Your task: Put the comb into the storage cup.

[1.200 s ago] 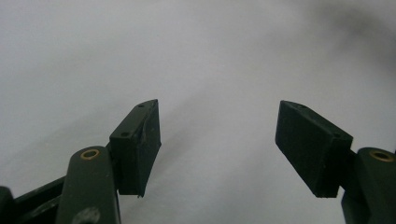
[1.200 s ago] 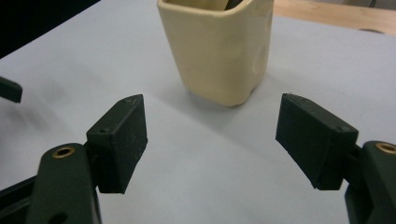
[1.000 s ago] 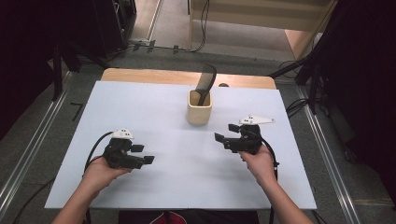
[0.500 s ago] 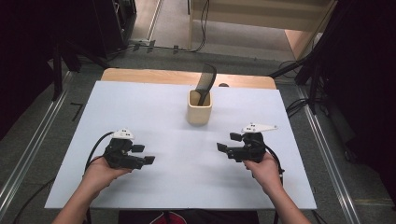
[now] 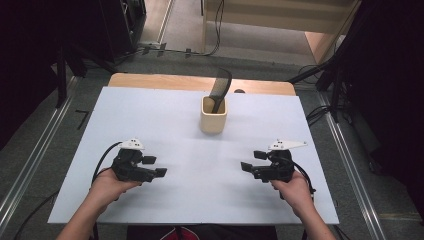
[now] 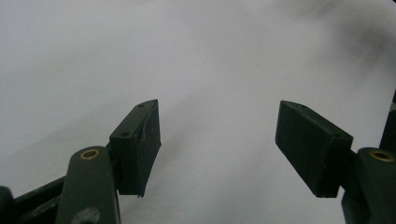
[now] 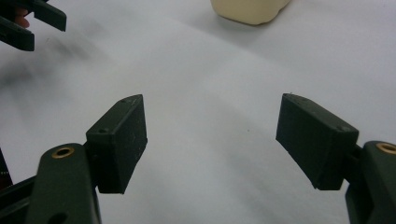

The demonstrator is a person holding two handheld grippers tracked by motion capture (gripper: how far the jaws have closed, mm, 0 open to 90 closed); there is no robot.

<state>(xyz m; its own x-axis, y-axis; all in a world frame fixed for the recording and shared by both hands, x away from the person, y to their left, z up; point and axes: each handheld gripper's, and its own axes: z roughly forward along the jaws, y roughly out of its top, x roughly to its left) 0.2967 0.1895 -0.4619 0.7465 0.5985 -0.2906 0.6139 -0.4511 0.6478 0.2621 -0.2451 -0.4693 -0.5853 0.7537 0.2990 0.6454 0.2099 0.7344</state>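
Both grippers sit idle, low over the worktop [image 5: 165,115], so you're at a rest pose, nothing in hand. Left gripper [image 5: 159,172] has jaws wide apart w/ bare white surface between them; right gripper [image 5: 246,166] likewise wide and empty. They point inward toward each other across the front of the worktop, well apart.

The cream holder [image 5: 213,114] stands upright at centre-rear, w/ a dark comb [image 5: 219,90] standing in it, tilted slightly and poking out the top. In the right gripper view the holder's base [image 7: 250,9] shows at the top edge, ahead of the jaws.

Judging by this, the comb-in-holder step looks done, or else not begun. If you go for it next, reach fwd w/ the right gripper, approach the comb's upper end from the side, and close gently so the holder doesn't tip. Your left hand [image 5: 107,187] and right hand [image 5: 295,192] hold the grips w/ forearms angled in from the near edge.
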